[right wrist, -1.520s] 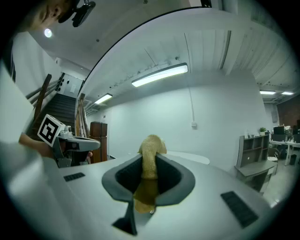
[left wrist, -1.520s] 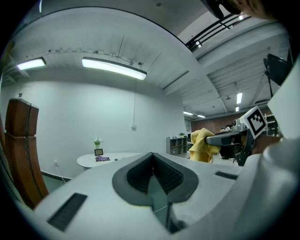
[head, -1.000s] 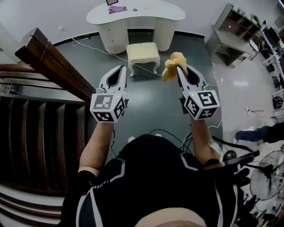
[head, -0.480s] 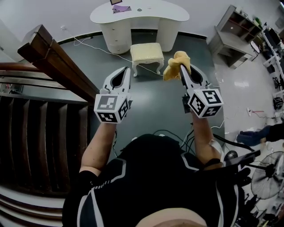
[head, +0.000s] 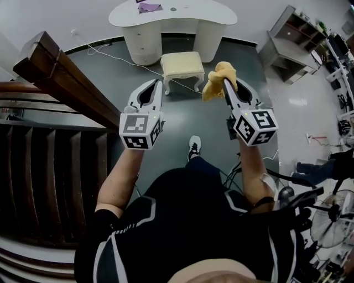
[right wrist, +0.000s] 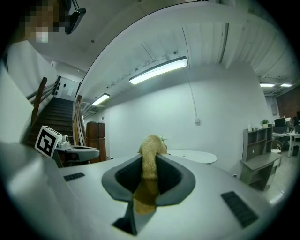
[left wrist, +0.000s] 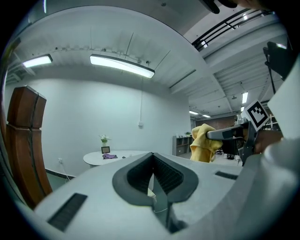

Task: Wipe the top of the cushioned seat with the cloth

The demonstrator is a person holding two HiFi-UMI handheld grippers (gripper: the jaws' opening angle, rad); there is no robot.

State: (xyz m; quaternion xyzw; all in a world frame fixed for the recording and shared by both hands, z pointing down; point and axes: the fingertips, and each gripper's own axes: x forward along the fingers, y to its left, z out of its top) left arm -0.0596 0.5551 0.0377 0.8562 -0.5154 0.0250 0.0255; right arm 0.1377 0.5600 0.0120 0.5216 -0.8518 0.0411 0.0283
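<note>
The cushioned seat (head: 181, 65), a cream stool with white legs, stands on the dark floor in front of a white desk, ahead of both grippers. My right gripper (head: 225, 81) is shut on a yellow cloth (head: 218, 80), which bunches up past the jaw tips; the right gripper view shows the cloth (right wrist: 150, 161) pinched between the jaws. My left gripper (head: 157, 84) is held level beside it, shut, with nothing in it. In the left gripper view the cloth (left wrist: 205, 143) shows at the right. Both grippers are short of the seat, well above the floor.
A white curved desk (head: 172, 13) with a purple item (head: 149, 7) on top stands behind the seat. A dark wooden stair rail (head: 61, 77) and steps run along the left. A grey shelf unit (head: 290, 38) is at the right. A cable (head: 116, 58) trails across the floor.
The person has stepped forward: a shoe now shows on the floor between the arms. Both grippers hold the same pose, the cloth still gripped.
</note>
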